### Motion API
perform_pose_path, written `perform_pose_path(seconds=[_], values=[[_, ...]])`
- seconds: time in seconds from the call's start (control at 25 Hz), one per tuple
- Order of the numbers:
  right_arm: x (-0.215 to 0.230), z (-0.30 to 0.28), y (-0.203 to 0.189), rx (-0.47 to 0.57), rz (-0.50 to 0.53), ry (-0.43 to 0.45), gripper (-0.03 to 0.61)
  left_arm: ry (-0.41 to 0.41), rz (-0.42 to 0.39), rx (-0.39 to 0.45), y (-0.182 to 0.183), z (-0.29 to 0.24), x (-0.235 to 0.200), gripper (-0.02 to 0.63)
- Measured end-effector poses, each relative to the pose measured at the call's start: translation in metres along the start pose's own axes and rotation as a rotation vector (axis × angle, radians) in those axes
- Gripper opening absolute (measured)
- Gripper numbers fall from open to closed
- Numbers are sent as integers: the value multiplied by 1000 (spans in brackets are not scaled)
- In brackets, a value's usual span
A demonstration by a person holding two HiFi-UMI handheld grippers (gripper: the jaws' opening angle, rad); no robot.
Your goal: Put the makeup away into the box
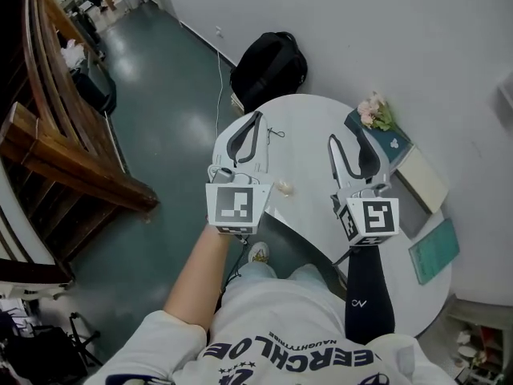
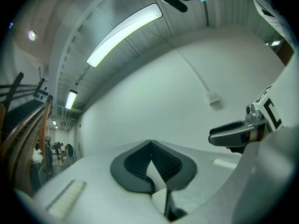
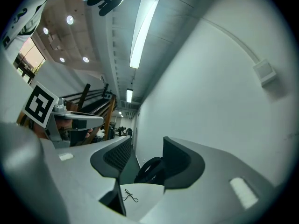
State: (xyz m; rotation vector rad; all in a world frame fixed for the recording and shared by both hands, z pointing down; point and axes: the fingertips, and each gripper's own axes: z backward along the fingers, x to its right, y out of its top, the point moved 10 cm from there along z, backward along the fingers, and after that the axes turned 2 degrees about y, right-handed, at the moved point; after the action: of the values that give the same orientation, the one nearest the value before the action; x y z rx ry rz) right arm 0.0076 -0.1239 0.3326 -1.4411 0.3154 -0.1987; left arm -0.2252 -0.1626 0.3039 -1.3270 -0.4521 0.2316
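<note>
Small pale makeup piece [image 1: 284,187], perhaps a sponge, on white table [image 1: 309,131]

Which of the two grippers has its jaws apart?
The right gripper: its jaws stand apart, with the black backpack showing between them. The jaws of the left gripper meet at their tips.

White table [image 1: 309,131], pink flowers [image 1: 373,111], green book [image 1: 434,249]

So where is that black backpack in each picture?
Head view: black backpack, top centre, on the floor beyond the table.
Left gripper view: not in it.
Right gripper view: low centre, between the parted jaws of the right claw.
Shared landmark: the white wall, in all three.
</note>
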Motion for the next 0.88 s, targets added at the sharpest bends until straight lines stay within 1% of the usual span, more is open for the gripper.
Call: perform_pose_path(seconds=[0.2,0.32,0.48,0.6,0.68,0.72,0.8,0.88], values=[[-19,-24,0,-10,2,-71,242,-86,22,-12,-12,-23,-33,0],[-29,-33,-1,-17,10,-102,242,-130,40,0,-15,-33,-45,0],[-34,-40,-6,-42,3,-146,241,-175,59,5,-25,-43,-54,0],[-38,-47,-13,-65,-10,-149,239,-192,73,-3,-33,-48,-57,0],[-41,-52,-17,-88,-14,-134,239,-204,73,2,-34,-49,-58,0],[-43,-55,-21,-114,-18,-110,239,-208,76,4,-34,-49,-59,0],[-50,-64,-37,-205,-25,-32,257,-214,90,2,-36,-48,-62,0],[-59,-73,-58,-328,-18,49,271,-220,104,0,-38,-47,-63,0]])
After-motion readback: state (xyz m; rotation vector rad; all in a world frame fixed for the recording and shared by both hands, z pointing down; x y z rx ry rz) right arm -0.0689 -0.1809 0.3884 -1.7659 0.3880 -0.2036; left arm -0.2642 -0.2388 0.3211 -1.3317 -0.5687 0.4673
